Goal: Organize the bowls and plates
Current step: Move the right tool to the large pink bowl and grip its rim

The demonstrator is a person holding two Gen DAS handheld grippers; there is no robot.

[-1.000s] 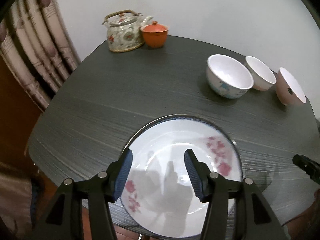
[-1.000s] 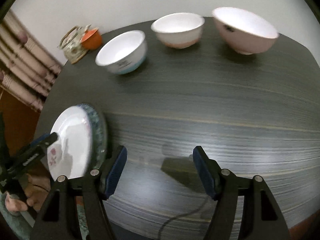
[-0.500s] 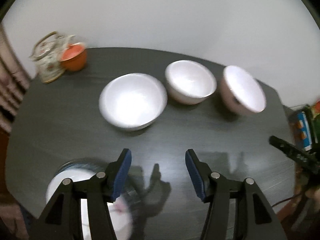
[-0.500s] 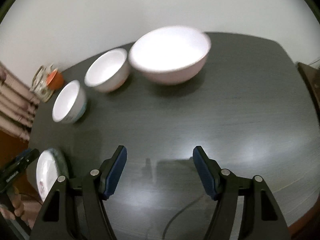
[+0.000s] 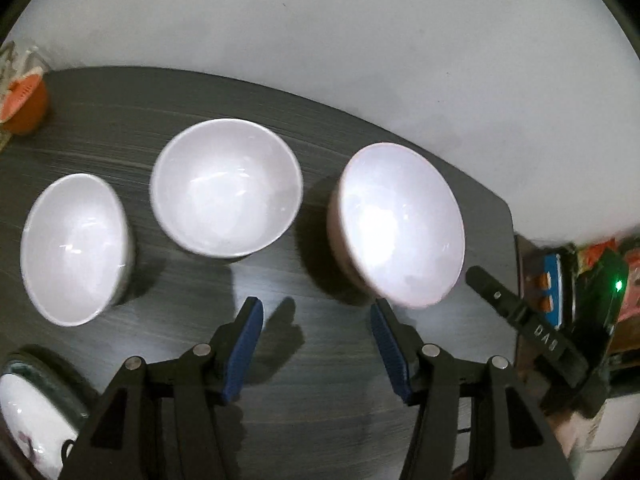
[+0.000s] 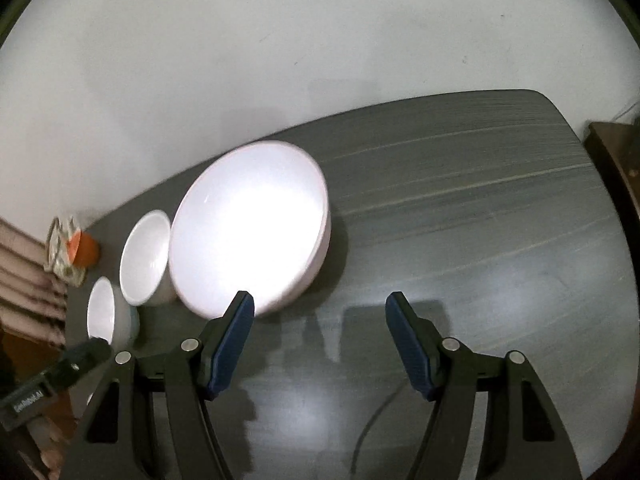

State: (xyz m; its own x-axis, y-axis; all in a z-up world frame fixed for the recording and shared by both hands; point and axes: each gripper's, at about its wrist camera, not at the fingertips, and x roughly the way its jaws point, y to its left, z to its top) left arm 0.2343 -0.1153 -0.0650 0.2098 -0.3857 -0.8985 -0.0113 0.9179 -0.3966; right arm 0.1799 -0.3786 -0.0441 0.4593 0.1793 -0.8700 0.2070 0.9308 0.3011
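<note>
Three white ceramic bowls (image 5: 226, 186) are sitting in a row on the dark grey wood-grain table (image 6: 480, 220), stacked white plates (image 5: 28, 408) at its near-left edge. Left gripper (image 5: 316, 344) & right gripper (image 6: 320, 340) are hovering above the tabletop, jaws approx. half open, holding nothing.
</note>
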